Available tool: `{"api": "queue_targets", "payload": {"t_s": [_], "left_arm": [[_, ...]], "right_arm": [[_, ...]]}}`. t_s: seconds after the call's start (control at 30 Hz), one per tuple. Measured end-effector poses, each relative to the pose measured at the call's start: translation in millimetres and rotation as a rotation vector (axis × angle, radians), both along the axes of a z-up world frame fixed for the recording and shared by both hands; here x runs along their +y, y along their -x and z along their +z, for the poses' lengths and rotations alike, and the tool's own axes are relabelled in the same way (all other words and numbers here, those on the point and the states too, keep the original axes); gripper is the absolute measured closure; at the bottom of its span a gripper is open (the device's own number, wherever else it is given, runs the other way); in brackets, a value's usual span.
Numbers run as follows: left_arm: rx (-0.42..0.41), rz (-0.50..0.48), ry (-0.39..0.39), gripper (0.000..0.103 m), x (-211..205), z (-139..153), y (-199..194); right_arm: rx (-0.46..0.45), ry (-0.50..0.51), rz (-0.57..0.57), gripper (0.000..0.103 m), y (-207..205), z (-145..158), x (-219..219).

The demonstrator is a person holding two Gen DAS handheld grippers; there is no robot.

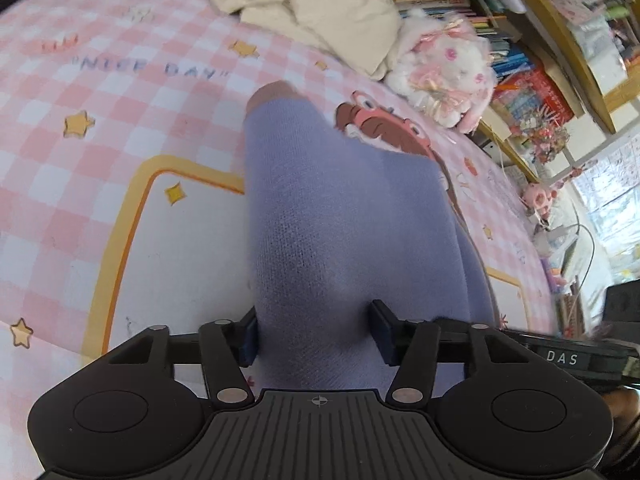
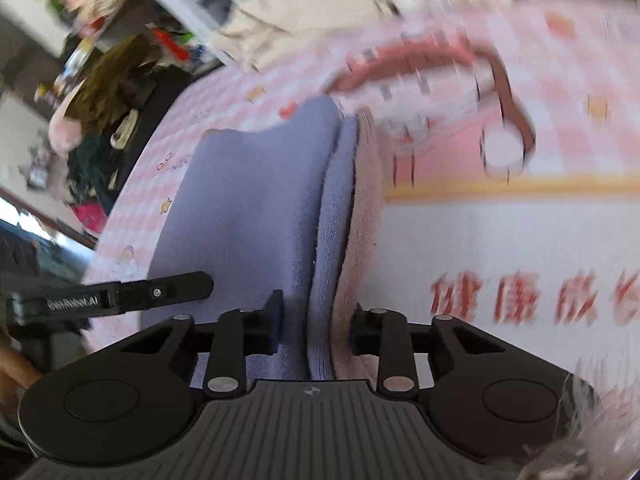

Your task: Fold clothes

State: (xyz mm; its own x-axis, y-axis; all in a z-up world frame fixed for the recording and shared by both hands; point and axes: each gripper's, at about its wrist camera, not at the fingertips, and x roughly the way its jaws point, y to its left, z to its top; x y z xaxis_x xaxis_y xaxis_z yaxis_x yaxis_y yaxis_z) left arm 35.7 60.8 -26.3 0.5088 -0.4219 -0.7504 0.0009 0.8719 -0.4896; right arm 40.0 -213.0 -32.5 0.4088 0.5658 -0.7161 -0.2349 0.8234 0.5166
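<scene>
Left wrist view: the left gripper pinches a lavender knit garment over the pink checked bedsheet; right wrist view: the right gripper pinches its stacked layers, so both edges should travel level, I judge.

From my left wrist feed, the lavender garment covers the bedsheet cartoon at 1 o'clock, and its near end drops behind the left gripper housing, so I can't see the pads' contact. The bookshelf at 2 o'clock is cut by the frame edge. My right wrist feed is smeared: red lettering at 3 o'clock is unreadable, floor clutter at 10 o'clock indistinct.
</scene>
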Motion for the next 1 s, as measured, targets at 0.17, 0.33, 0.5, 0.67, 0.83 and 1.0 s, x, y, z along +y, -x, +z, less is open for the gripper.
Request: {"api": "queue_targets", "payload": {"t_s": [0.17, 0.33, 0.5, 0.67, 0.83, 1.0], "left_arm": [[-0.103, 0.023, -0.008, 0.056, -15.1, 23.6, 13.8], [-0.135, 0.04, -0.019, 0.055, -33.5, 35.9, 16.1], [-0.134, 0.056, -0.031, 0.055, -52.2, 39.7, 16.1], [-0.134, 0.05, -0.049, 0.055, -66.2, 42.4, 13.9], [-0.133, 0.032, -0.038, 0.055, -69.7, 43.4, 7.4], [-0.129, -0.001, -0.03, 0.055, -64.2, 41.1, -0.1]], "right_arm": [[-0.131, 0.038, 0.034, 0.077, 9.4, 19.5, -6.1], [-0.238, 0.063, 0.061, 0.077, 16.4, 36.5, -15.4], [-0.233, 0.049, 0.067, 0.077, 14.3, 37.5, -34.6], [-0.22, 0.029, 0.06, 0.077, 13.2, 36.7, -50.3], [-0.225, 0.021, 0.04, 0.077, 14.1, 38.2, -57.6], [-0.203, 0.023, 0.001, 0.077, 14.1, 36.5, -53.6]]}}
